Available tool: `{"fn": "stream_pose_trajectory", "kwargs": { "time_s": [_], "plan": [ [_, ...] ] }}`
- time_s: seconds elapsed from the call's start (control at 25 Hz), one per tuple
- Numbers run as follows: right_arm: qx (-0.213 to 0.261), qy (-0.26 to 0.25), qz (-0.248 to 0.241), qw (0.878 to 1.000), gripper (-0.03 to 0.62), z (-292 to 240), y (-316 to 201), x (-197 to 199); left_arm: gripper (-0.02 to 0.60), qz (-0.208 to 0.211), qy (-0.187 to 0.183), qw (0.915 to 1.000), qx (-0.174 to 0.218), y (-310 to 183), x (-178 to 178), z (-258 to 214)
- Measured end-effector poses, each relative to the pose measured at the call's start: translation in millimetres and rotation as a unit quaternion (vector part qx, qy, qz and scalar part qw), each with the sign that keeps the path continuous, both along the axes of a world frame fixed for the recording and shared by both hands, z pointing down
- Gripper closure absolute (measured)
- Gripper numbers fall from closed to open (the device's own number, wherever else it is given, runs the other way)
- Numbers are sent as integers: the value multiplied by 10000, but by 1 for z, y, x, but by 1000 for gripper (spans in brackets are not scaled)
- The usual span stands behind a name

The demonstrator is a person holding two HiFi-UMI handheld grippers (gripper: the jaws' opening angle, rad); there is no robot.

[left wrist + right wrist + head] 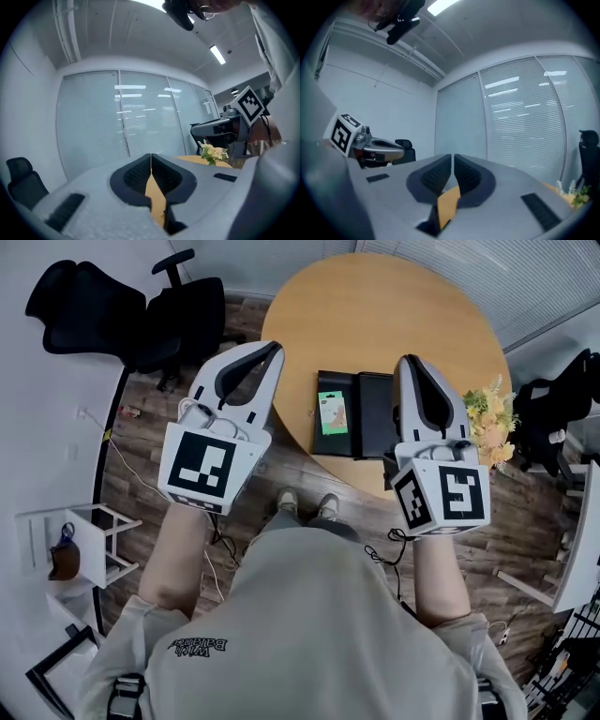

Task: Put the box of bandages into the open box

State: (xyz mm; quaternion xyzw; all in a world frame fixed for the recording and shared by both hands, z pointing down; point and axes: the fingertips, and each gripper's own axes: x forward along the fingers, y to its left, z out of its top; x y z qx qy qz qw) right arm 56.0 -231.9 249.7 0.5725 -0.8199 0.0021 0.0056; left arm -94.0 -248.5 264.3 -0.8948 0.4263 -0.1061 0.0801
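Observation:
A small green box of bandages (332,413) lies on the left half of a black open box (375,418), near the front edge of the round wooden table (394,315). In the head view my left gripper (275,351) is held up to the left of the black box, over the table's left edge. Its jaws meet at the tips with nothing between them (150,157). My right gripper (410,362) hovers at the black box's right side, apart from the bandages. It is shut and empty in its own view (453,157).
A bunch of pale flowers (487,423) stands at the table's right edge. Black office chairs stand at the far left (122,310) and at the right (553,418). A white rack (75,545) is on the wooden floor at the left, with cables nearby.

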Motion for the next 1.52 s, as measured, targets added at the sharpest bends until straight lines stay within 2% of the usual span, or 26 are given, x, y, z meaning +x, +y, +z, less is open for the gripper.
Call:
{"fn": "stream_pose_trajectory", "kwargs": {
  "time_s": [0.12,0.32,0.64,0.84,1.28,1.52],
  "plan": [
    [217,15,-105,9997,554,-24,22,1,557,-218,227,9990,312,9,-7,-30],
    [385,-81,-342,9986,554,-54,54,1,557,-208,285,9984,450,26,-9,-46],
    [526,150,-196,9983,554,-62,85,16,557,-205,421,9988,174,45,-1,-31],
    [496,536,-135,9972,554,-51,90,18,557,-91,407,9991,43,51,10,-21],
    [32,170,-120,9998,556,-26,89,33,557,9,209,9996,-208,66,24,1],
    [-10,155,-119,9998,556,-22,93,34,557,46,197,9994,-294,72,26,6]
  ]
}}
